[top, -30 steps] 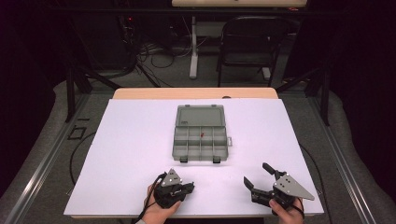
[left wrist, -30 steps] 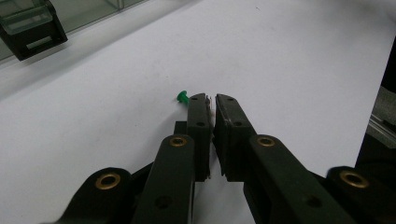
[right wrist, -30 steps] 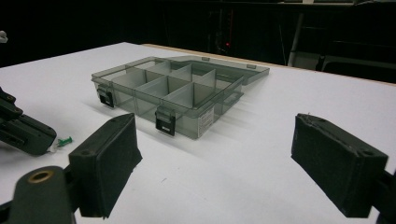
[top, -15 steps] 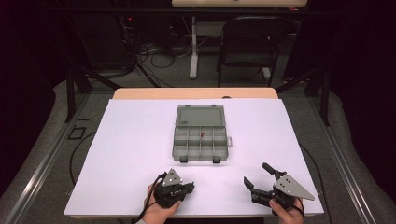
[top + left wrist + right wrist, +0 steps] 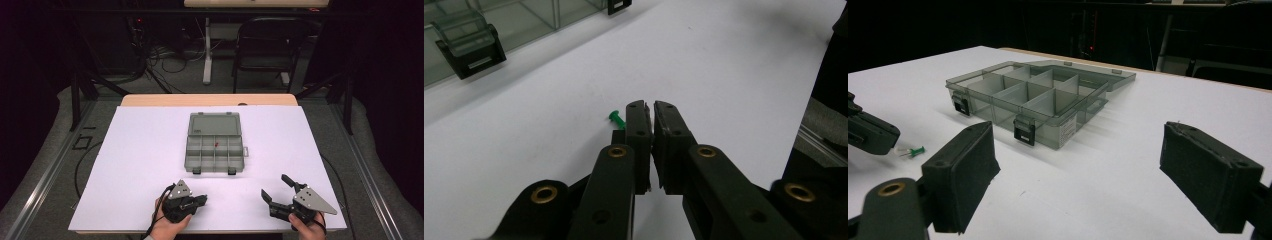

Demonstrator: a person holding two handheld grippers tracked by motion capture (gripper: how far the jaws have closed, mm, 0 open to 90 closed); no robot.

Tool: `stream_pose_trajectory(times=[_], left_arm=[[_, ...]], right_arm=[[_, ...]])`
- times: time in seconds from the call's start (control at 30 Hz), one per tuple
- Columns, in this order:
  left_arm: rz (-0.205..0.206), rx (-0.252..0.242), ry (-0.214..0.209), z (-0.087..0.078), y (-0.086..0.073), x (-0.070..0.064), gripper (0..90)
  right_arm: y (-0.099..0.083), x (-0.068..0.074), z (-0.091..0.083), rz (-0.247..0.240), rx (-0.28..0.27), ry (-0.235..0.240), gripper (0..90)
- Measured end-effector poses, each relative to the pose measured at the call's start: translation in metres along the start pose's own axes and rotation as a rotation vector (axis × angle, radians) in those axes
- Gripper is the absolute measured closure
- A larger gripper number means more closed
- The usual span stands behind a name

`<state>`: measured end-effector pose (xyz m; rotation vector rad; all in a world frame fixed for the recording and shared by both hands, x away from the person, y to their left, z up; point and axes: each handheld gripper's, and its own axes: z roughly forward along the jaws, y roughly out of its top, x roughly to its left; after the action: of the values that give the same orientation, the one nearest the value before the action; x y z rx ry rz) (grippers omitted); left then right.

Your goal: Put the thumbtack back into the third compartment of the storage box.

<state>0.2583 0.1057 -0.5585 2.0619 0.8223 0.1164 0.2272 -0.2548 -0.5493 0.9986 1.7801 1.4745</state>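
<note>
A: What takes up most of the high view?

B: The table (image 5: pixel 150 165), covered in white. Near its middle sits a grey clear box (image 5: pixel 215 142) with its lid laid back flat and its compartments showing.

A: Anything in the box?

B: One small red thing (image 5: pixel 216 145) in a middle compartment; I can't tell what it is.

A: And the hands?

B: Both rest at the near edge, well apart from the box. The left hand-held gripper (image 5: pixel 199 200) lies low on the table, its jaws pressed together. In its own view there is just a thin slit between the pads, and I see nothing pinched there.

A: The right one?

B: The right hand-held gripper (image 5: pixel 276 187) is spread wide, jaws apart and empty, pointing toward the box.

A: Where is the pin?

B: A green pin (image 5: pixel 615 118) lies on the table just beside the left gripper's tip, on its left side in that view. From the right gripper view, the pin lies on its side close to that black tip, nearer than the box's latches (image 5: pixel 1024 131).
</note>
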Motion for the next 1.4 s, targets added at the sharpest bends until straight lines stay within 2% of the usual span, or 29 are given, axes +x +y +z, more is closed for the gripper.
stream_pose_trajectory(times=[0.3,0.6,0.97,1.4], left_arm=[[-0.026,-0.055,0.000,-0.012,0.004,0.005,85.9],[-0.058,-0.103,0.028,-0.022,0.008,0.015,85.9],[-0.098,-0.143,0.076,-0.032,0.010,0.032,85.9],[-0.132,-0.174,0.083,-0.038,0.013,0.042,85.9]], right_arm=[[0.000,0.000,0.000,0.000,0.001,-0.001,14.3],[0.000,0.000,0.000,0.000,0.002,0.000,14.3],[0.000,0.000,0.000,0.000,0.003,0.003,14.3],[0.000,0.000,0.001,-0.002,0.006,0.000,14.3]])
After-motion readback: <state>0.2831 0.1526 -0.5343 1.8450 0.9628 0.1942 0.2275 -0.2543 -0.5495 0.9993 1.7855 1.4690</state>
